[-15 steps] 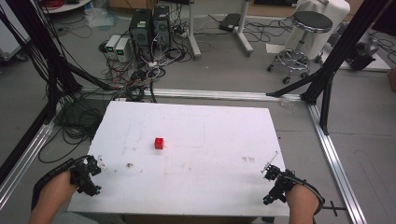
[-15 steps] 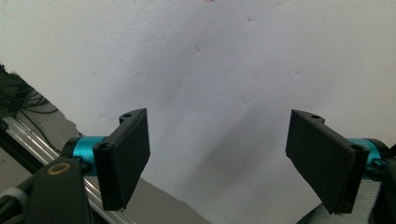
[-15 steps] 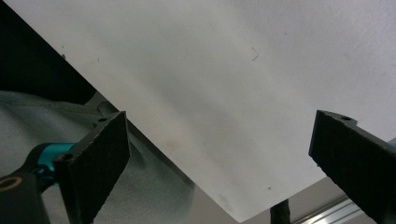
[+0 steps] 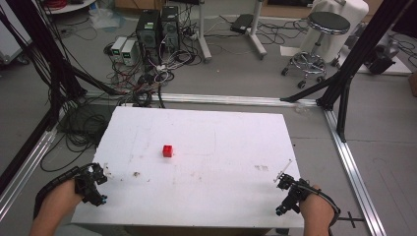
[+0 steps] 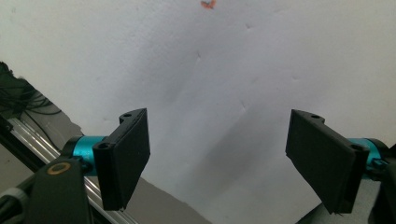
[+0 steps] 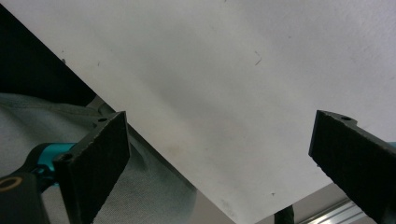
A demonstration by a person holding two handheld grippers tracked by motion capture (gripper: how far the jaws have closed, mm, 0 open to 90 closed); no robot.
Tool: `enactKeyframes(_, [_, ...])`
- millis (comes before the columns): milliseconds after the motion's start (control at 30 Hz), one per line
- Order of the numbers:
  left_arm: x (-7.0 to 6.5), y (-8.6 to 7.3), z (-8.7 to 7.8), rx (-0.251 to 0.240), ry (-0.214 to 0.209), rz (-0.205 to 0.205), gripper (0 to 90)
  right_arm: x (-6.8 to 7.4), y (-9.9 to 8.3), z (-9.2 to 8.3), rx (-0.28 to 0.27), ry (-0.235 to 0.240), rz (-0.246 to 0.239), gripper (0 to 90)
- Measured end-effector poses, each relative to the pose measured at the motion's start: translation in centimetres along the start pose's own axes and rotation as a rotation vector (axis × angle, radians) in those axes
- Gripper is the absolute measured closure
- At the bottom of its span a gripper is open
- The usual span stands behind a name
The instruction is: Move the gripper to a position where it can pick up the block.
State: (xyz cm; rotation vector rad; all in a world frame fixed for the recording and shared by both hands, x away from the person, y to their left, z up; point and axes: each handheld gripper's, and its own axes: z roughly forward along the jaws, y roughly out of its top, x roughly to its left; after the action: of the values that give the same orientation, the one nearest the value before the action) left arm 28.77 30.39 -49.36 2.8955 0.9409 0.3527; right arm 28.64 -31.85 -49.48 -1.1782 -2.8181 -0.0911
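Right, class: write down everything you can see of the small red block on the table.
The red block is small, roughly cube-shaped and a plain, solid red; its material cannot be told. It sits flat on the white table, left of the middle, alone, with nothing else touching it. Both grippers are well short of it, at the near corners.

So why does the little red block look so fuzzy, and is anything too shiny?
High view: the red block is small and soft-edged; the white table is evenly lit, no glare. Left gripper view: the tongs cast a faint grey shadow on the table. Right gripper view: the tongs look slightly blurred.
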Motion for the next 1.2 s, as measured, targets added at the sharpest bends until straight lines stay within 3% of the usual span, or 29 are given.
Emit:
enactKeyframes(233, [0.4, 0.7, 0.5, 0.0, -0.048, 0.058, 22.1, 0.0, 0.2, -0.1, -0.004, 0.0, -0.002, 4.7])
enactKeyframes(367, [1.0, 1.2, 0.4, 0.005, -0.049, 0.107, 22.2, 0.0, 0.2, 0.0, -0.006, 0.002, -0.005, 4.7])
enactKeyframes(600, [2.4, 2.4, -0.3, 0.007, -0.031, 0.152, 22.2, 0.0, 0.2, 0.0, -0.013, 0.008, -0.013, 4.7])
enactKeyframes(867, [3.8, 4.4, -0.8, 0.0, -0.038, 0.209, 22.1, 0.1, 0.1, -0.1, -0.017, 0.011, -0.01, 4.7])
enactKeyframes(1200, [5.0, 7.7, -1.2, -0.006, -0.052, 0.312, 22.2, 0.2, 0.2, 0.1, -0.025, 0.016, -0.025, 4.7])
